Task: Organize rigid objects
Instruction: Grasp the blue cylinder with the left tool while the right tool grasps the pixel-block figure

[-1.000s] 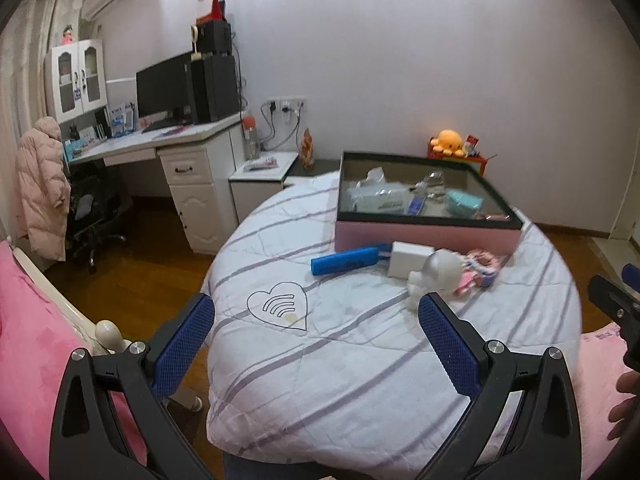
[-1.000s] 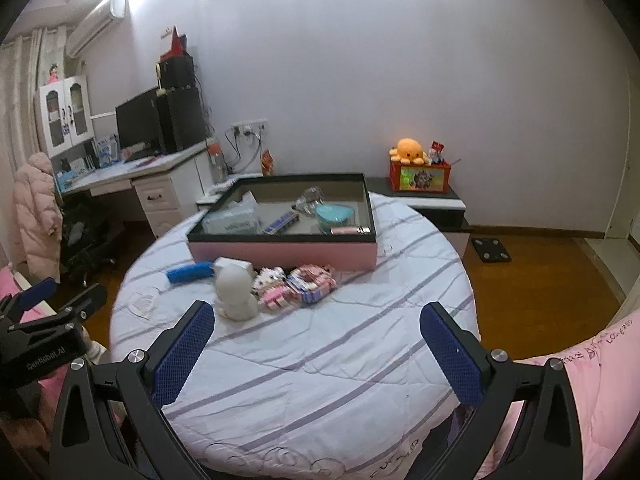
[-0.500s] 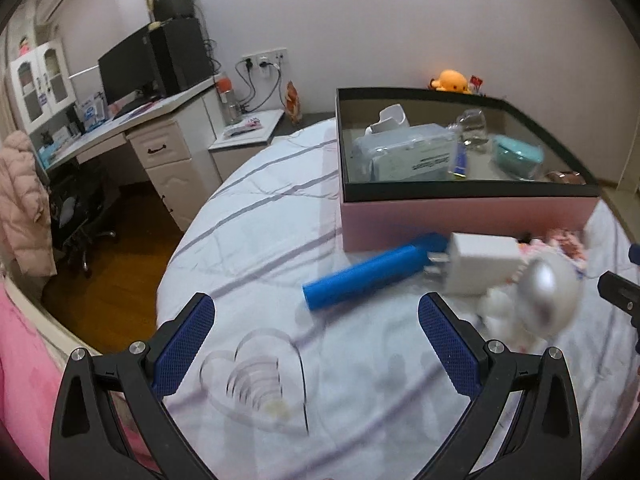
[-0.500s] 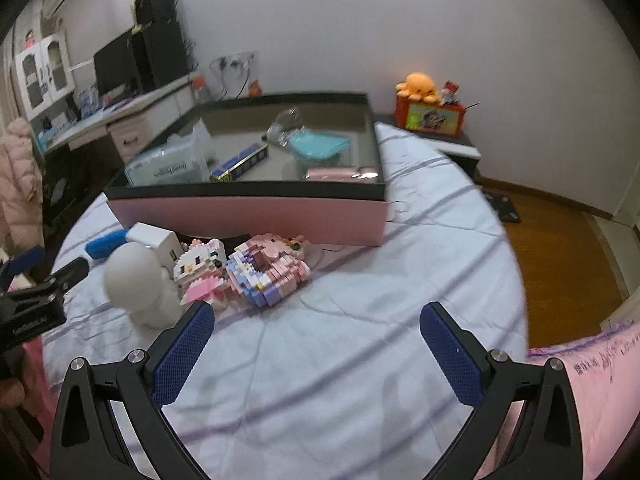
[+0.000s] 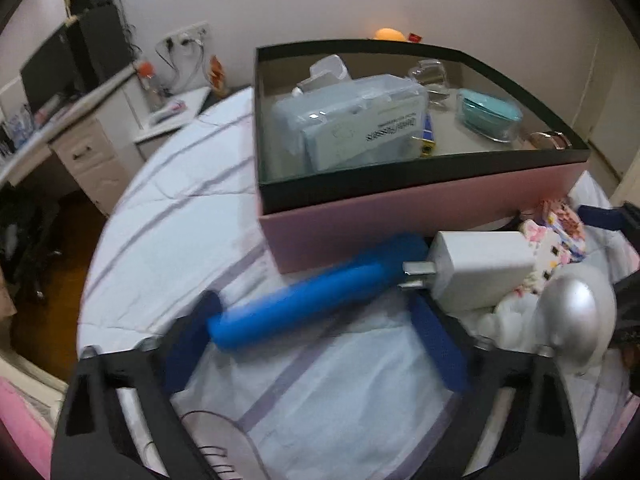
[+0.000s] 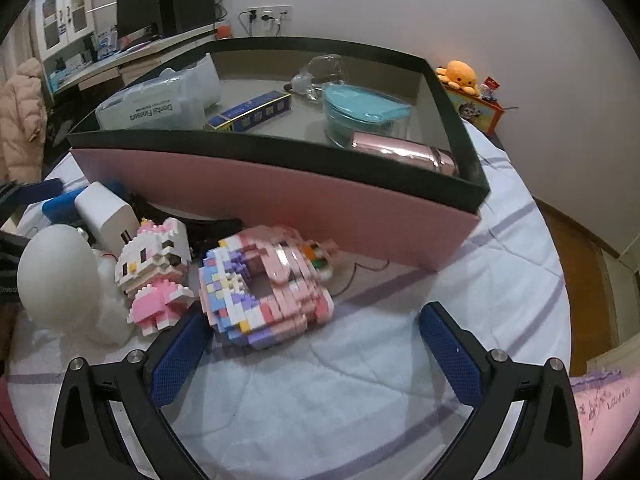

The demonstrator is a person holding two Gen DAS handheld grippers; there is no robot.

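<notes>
Two handheld grippers angle down over a round table covered in a striped white cloth [image 6: 500, 280], where loose items wait in front of a pink box [image 6: 280, 196] with a black rim. The left gripper [image 5: 316, 344] has its jaws closing around the near end of a blue cylinder [image 5: 316, 292], which lies on the cloth between the blue pads; the pads do not yet press on it. The cylinder's far end rests just beside a white charger [image 5: 480, 268] and close against the box's near wall. To the right sits a white round-headed figure [image 5: 576, 316]. The right gripper [image 6: 316, 344] is also closing, its jaws spread wide around the near side of a pastel brick model [image 6: 268, 292], with nothing pinched. A pink-and-white brick cat [image 6: 156, 268] stands just left of that model. Inside the box lie a dental flosser pack [image 6: 152, 108], a blue carton [image 6: 252, 112], a teal dish [image 6: 364, 112] and a pink tube [image 6: 404, 156].
</notes>
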